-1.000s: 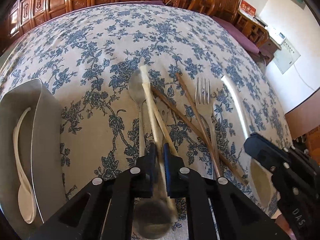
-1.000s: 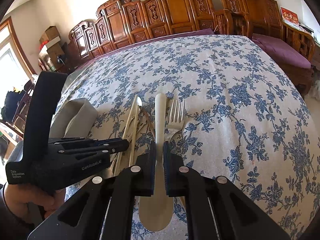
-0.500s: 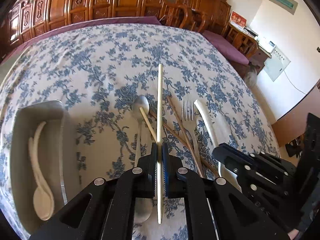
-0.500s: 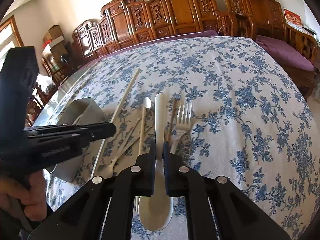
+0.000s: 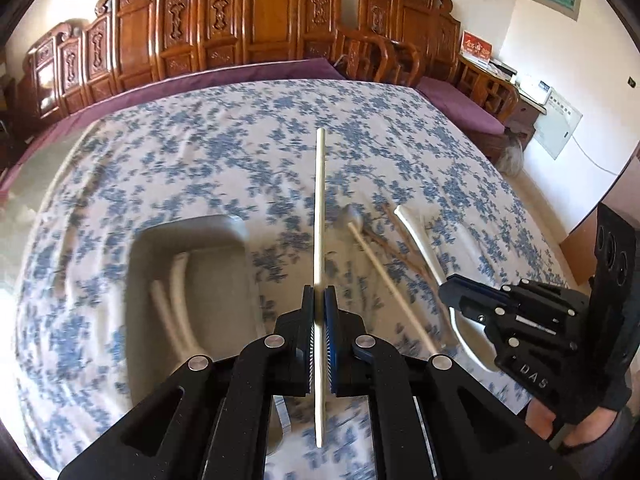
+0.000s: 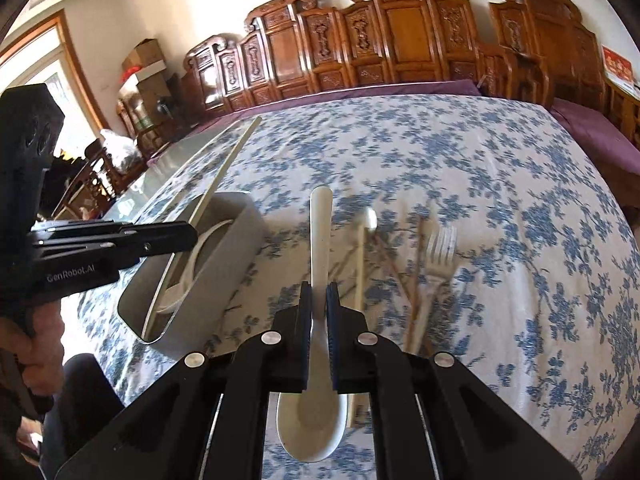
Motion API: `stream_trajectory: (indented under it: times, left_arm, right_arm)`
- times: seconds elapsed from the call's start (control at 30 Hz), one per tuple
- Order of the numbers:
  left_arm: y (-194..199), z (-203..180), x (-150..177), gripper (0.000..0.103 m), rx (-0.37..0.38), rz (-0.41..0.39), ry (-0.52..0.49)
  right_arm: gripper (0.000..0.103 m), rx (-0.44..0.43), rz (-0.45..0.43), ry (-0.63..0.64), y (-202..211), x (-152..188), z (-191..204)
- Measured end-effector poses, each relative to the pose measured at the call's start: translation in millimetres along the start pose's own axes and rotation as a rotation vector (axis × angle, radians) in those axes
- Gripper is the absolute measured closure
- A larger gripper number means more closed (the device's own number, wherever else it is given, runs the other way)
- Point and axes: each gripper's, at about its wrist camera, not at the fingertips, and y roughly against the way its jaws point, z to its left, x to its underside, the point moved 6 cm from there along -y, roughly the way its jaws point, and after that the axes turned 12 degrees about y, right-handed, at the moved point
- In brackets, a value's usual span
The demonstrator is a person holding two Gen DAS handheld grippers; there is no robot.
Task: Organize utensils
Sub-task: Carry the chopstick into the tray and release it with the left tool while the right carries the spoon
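Cream-white and thin, a single chopstick (image 5: 320,216) is clamped between the fingers (image 5: 308,340) of the left gripper (image 5: 319,332), running straight ahead past the fingertips and back behind them. It hangs above the surface (image 5: 200,152), just beside the right wall of the grey tray (image 5: 188,236). The tray sits toward the near left part of the surface and holds white spoons (image 5: 176,292), blurred in this view.

The right gripper (image 6: 319,320) has its fingers (image 6: 332,328) pressed together on the handle of a white ceramic spoon (image 6: 316,360); the bowl sits behind the fingers, the handle pointing forward. From this view the tray (image 6: 236,264) lies to the left, with the left gripper (image 6: 120,240) over it and the chopstick (image 6: 224,168) slanting across its top.

Right of the held spoon, the rest of the utensils lie on the blue-flowered tablecloth (image 6: 480,160): a pale chopstick (image 6: 361,264) overlapping a metal spoon (image 6: 372,218), brown wooden chopsticks (image 6: 416,276) crossing one another, and a pale fork (image 6: 440,256) farthest right, its tines toward the far edge. Carved wooden chairs (image 6: 400,32) stand along the wall beyond the far edge.
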Motion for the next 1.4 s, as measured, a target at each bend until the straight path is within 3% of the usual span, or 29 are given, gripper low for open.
stream_trajectory:
  times: [0.23, 0.47, 0.83, 1.1, 1.4]
  left_arm:
    - [5, 43, 5, 0.099, -0.072, -0.005, 0.009]
    - [-22, 76, 9, 0.099, -0.093, 0.048, 0.077]
    - [-58, 83, 30, 0.099, -0.113, 0.124, 0.084]
    - [-47, 88, 29, 0.098, -0.111, 0.079, 0.079]
    - [-10, 110, 17, 0.098, -0.090, -0.047, 0.099]
  right_arm:
    - [0.094, -0.019, 0.019, 0.056, -8, 0, 24]
    - [0.094, -0.012, 0.033, 0.062, -11, 4, 25]
    - [0.094, -0.017, 0.051, 0.079, -18, 6, 32]
    - [0.094, -0.046, 0.060, 0.088, -27, 1, 52]
    - [0.094, -0.058, 0.034, 0.130, -30, -23, 87]
